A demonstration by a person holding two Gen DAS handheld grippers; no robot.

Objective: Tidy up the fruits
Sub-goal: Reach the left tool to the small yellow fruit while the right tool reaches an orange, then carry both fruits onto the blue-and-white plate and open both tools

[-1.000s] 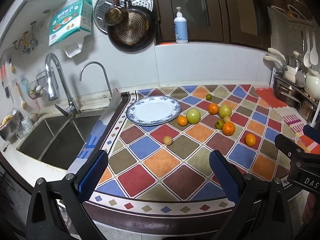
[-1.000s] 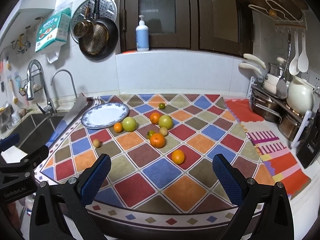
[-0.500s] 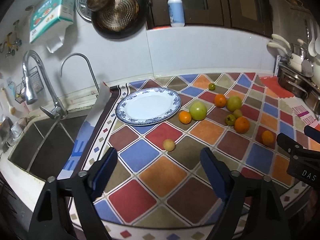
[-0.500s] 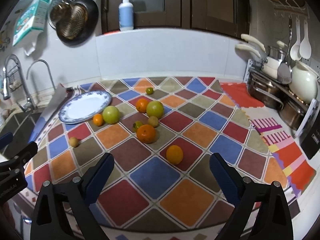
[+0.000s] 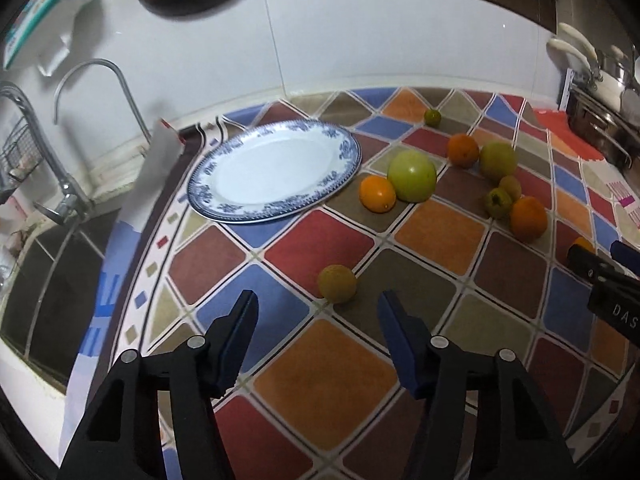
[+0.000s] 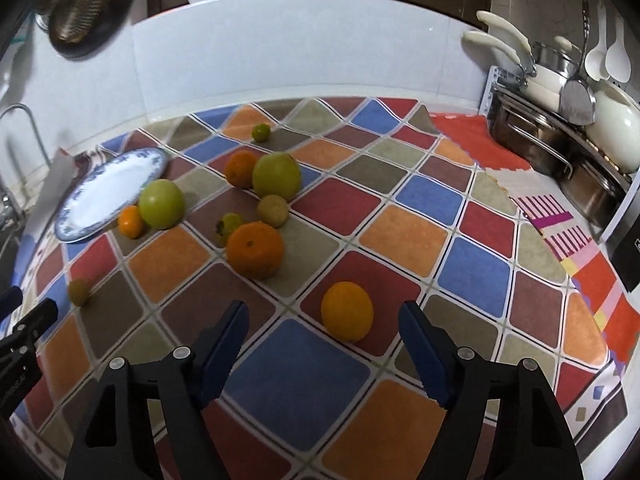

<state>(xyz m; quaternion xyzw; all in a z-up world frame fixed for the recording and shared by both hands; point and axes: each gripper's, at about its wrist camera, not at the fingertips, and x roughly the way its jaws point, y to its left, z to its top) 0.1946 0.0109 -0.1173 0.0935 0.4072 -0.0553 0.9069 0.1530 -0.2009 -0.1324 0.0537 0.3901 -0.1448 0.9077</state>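
On the checked mat (image 5: 328,376) that covers the counter, loose fruit lies scattered to the right of a blue-rimmed plate (image 5: 276,170), which holds nothing. The left gripper (image 5: 318,312) points down at a small yellowish fruit (image 5: 337,283) that sits alone just ahead of its fingertips; its jaws are partly open and closing, with nothing between them and nothing held. The right gripper (image 6: 323,322) hangs over a yellow-orange fruit (image 6: 347,311) lying just past its tips; its jaws are wider apart, also closing, and the pads touch nothing. Farther back, a big orange (image 6: 255,249) lies beside a small green fruit (image 6: 229,225), with two green apples (image 6: 161,203) and smaller oranges near the plate's edge. A sink (image 5: 44,288) lies to the left of the mat, and pans (image 6: 560,148) stand at the far right.
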